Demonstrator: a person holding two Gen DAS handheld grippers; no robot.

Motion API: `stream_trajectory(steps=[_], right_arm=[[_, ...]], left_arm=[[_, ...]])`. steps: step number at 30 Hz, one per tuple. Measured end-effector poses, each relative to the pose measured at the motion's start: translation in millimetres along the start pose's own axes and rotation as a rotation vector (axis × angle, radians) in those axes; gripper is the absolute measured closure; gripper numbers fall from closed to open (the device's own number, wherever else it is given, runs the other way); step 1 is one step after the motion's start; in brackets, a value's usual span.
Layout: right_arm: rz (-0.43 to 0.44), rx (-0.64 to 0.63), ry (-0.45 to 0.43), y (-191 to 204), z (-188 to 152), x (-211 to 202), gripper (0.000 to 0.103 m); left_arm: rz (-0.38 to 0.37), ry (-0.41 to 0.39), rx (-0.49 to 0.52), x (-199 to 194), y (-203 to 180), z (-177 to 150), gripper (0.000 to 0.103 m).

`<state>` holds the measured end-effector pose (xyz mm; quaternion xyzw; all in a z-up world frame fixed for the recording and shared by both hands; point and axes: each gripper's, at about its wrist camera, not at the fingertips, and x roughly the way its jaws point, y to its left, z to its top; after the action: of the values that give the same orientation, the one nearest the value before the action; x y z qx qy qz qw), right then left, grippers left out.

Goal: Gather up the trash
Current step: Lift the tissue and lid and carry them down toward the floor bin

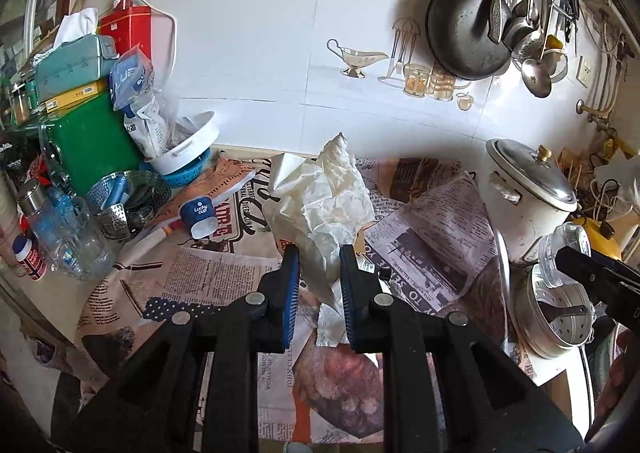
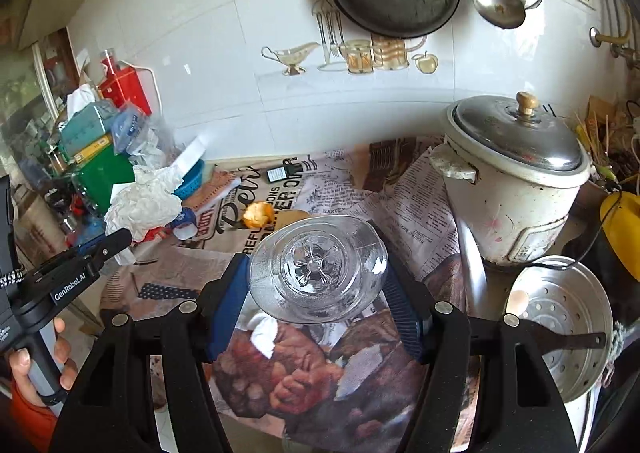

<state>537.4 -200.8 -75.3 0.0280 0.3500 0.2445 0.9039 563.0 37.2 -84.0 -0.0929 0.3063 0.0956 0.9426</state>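
My left gripper [image 1: 319, 285] is shut on a crumpled white plastic bag [image 1: 320, 193] and holds it above the newspaper-covered counter [image 1: 208, 273]; the bag also shows in the right wrist view [image 2: 142, 205]. My right gripper [image 2: 316, 293] is shut on a clear plastic bottle [image 2: 318, 267], seen bottom-first; it also shows in the left wrist view [image 1: 564, 257]. An orange peel [image 2: 259, 214] and a small dark bottle [image 2: 280, 173] lie on the newspaper. A blue "lucky cup" wrapper [image 1: 198, 215] lies left of the bag.
A white rice cooker [image 2: 516, 189] stands at the right, with a metal steamer pot [image 2: 560, 329] in front of it. Boxes, jars and bowls are piled at the left [image 1: 92, 141]. Pans and ladles hang on the tiled wall [image 1: 468, 33].
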Motion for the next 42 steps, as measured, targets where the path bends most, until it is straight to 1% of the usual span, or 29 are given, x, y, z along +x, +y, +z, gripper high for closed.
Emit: stream_trajectory(steps=[5,10,16,19,23,26,30,36,39,42], right_arm=[[-0.042,0.053,-0.029,28.1,-24.5,-22.4,0.040],[-0.085,0.104,-0.047,67.5,-61.5,-45.2,0.040],[-0.122,0.156,-0.062,109.7,-105.5,-70.8,0.040],[-0.138,0.174,-0.053,125.2,-120.8,-81.6,0.040],[-0.145,0.186,-0.014,139.4,-133.2,-91.7,0.040],[-0.153,0.181,0.011,147.2,-144.2,-97.6,0.040],[-0.159,0.175,0.044,145.8,-159.6,-96.1,0.040],[-0.138,0.188,0.104,119.8,-186.8,-79.1,0.040],[-0.135,0.186,0.151,103.4,-205.7,-64.5,0.040],[-0.128,0.185,0.205,85.8,-230.9,-44.0,0.040]], left_arm=[[-0.062,-0.001,0.040,-33.0,24.0,-21.1,0.084],[-0.104,0.014,0.094,-69.4,59.4,-51.1,0.084],[-0.150,0.023,0.124,-110.2,96.8,-85.9,0.084],[-0.171,0.039,0.142,-125.4,107.4,-99.3,0.084],[-0.185,0.085,0.148,-137.5,115.7,-116.5,0.084],[-0.194,0.124,0.144,-140.8,117.3,-131.1,0.084],[-0.190,0.174,0.143,-135.6,112.3,-152.9,0.084],[-0.164,0.271,0.125,-108.5,92.9,-199.2,0.084],[-0.149,0.312,0.123,-91.1,79.9,-223.8,0.084],[-0.142,0.357,0.105,-66.8,68.2,-256.4,0.084]])
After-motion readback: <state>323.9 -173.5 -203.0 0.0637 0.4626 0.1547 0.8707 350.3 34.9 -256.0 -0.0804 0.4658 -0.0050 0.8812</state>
